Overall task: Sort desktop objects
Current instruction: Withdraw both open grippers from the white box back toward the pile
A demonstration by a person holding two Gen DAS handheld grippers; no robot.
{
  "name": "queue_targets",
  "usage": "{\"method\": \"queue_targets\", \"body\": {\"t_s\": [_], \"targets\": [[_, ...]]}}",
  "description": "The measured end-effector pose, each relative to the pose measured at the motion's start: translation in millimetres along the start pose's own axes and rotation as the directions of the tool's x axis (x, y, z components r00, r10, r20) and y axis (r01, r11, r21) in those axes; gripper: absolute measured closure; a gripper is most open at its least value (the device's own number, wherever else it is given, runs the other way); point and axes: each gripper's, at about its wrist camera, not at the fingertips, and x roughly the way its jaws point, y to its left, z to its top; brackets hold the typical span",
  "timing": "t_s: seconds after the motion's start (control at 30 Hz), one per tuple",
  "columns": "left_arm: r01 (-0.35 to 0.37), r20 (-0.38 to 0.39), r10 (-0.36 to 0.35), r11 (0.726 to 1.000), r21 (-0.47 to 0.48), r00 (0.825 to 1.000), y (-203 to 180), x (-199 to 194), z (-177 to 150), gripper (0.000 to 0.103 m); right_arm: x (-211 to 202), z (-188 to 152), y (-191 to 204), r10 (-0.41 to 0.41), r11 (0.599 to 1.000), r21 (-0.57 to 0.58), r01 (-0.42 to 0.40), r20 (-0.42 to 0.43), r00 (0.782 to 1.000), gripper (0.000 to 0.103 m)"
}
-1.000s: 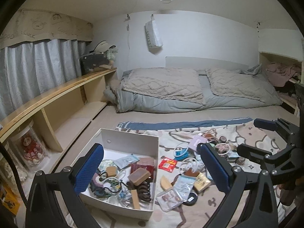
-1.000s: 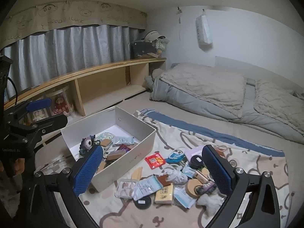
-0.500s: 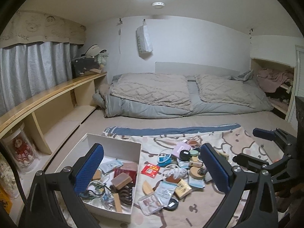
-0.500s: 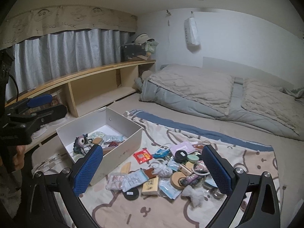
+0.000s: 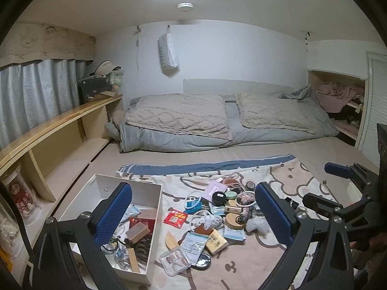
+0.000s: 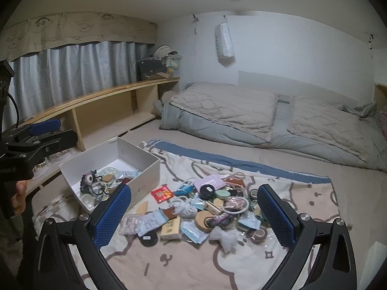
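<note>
Both grippers' fingers spread, empty. Clutter pile [image 6: 208, 210] lies ahead between right gripper [image 6: 193, 215] fingers; white box [image 6: 135, 166] left, nearer left gripper [image 5: 191, 217].

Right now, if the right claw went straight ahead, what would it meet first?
Probably the heap of small items on the cartoon blanket; the right claw is open and empty. Depth is uncertain.

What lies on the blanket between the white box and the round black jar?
A red packet and a blue cable bundle lie between the white box and black jar, clearest in the right wrist view.
</note>
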Motion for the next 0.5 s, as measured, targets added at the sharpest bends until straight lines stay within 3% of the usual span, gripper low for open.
{"method": "queue_targets", "body": {"t_s": [0.5], "targets": [[0.039, -0.048, -0.038, 0.999, 0.022, 0.998, -30.0, 20.9, -0.3, 0.001, -11.5, -9.8, -39.4, -0.062, 0.996, 0.062, 0.062, 0.000, 0.998, 0.000]]}}
